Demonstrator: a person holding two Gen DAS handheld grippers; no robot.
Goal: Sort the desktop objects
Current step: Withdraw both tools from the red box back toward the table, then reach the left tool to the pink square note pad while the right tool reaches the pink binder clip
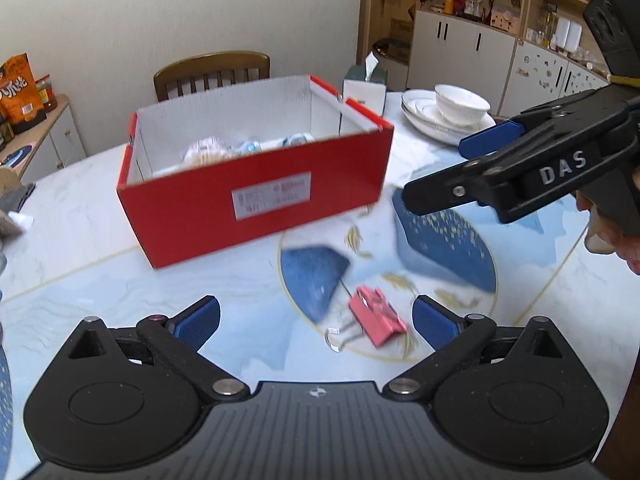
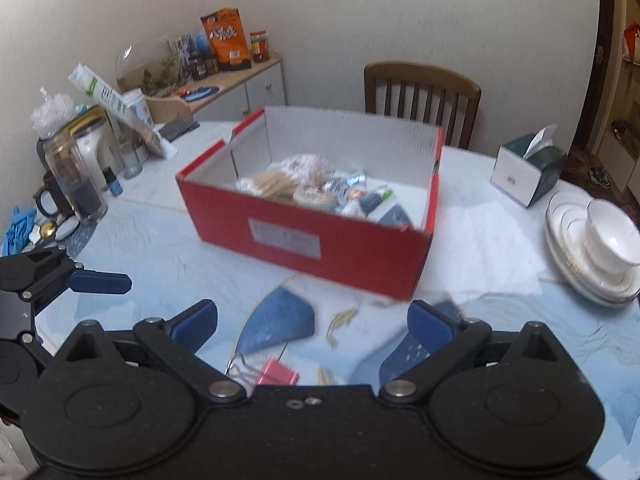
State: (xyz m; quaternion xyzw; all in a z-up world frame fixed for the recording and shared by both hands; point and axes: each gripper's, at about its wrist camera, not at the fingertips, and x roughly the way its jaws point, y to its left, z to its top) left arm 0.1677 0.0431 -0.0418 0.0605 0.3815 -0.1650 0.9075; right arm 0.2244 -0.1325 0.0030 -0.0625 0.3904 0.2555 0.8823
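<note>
Claws both spread wide, nothing between pads. My left claw [image 1: 316, 322] hangs over pink binder clip [image 1: 376, 316], which lies flat on marbled surface [image 1: 80, 216] between its blue pads, untouched. My right claw [image 2: 312, 322] hovers just beside, same clip [image 2: 278, 372] near its lower edge. Red box [image 1: 256, 172] sits beyond clip, open top, small mixed items piled inside. Stacked plates with bowl [image 2: 612, 236] and tissue box [image 2: 528, 168] right of red box.
</note>
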